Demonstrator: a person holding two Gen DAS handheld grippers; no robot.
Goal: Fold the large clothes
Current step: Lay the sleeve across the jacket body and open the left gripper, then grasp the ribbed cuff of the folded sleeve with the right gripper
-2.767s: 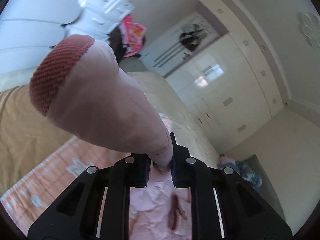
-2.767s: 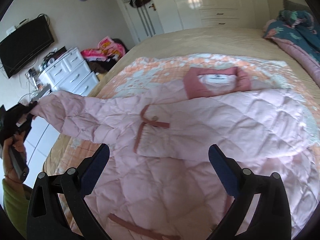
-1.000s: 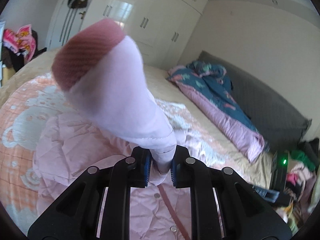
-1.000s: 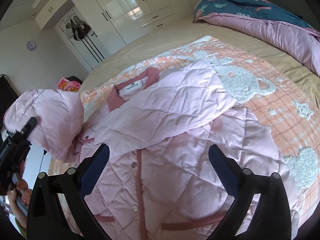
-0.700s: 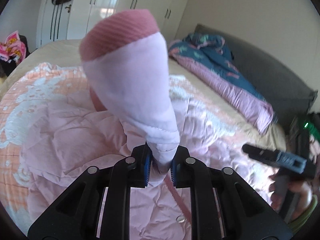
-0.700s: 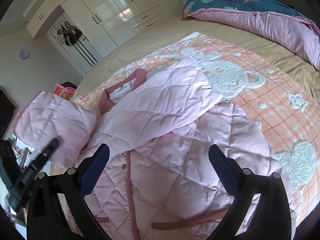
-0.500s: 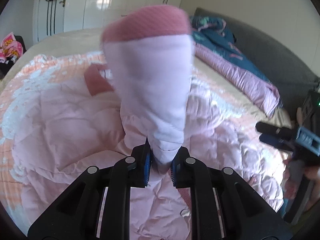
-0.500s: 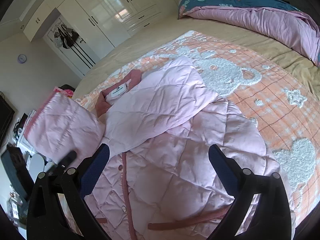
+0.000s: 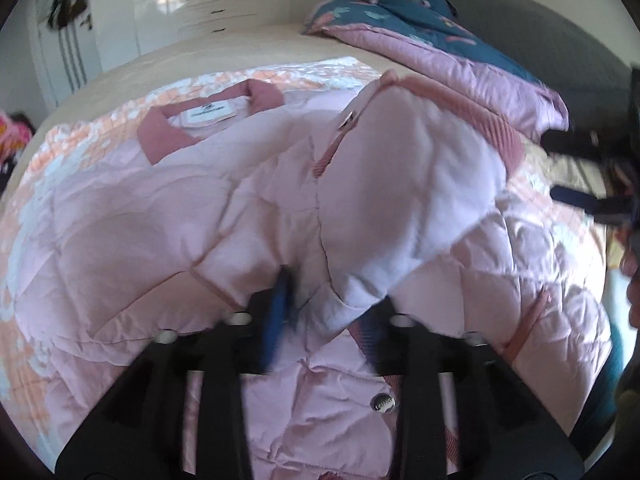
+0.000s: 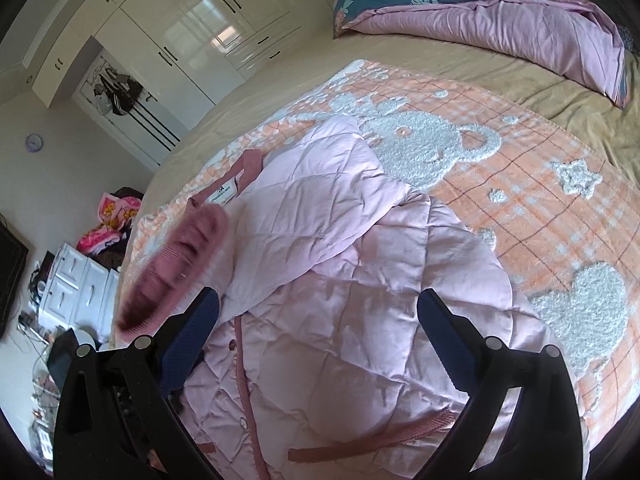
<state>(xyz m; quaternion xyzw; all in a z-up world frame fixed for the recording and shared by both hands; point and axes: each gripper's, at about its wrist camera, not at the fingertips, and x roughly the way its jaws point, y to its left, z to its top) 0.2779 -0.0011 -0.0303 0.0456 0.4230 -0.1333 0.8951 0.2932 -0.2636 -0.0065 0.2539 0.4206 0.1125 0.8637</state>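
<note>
Bedding in peach check with white fleecy bears (image 10: 432,148) covers the middle of a tan bed (image 10: 500,80), and on it the pink quilted jacket (image 10: 352,300) lies front up, its dusty-rose collar (image 9: 160,136) toward the white wardrobes (image 10: 192,40). One sleeve (image 10: 320,200) is already laid across the chest. The other sleeve (image 9: 408,184), with its ribbed rose cuff (image 9: 492,128), is draped over the jacket's front just ahead of the left gripper (image 9: 324,304), whose jaws have just been opening; the blurred sleeve end sits between them, no longer pinched. The right gripper (image 10: 318,320) hovers over the jacket's lower half with its blue-padded jaws spread wide and nothing between them. A folded pink-and-teal quilt (image 10: 500,4) lies at the bed's far side.
</note>
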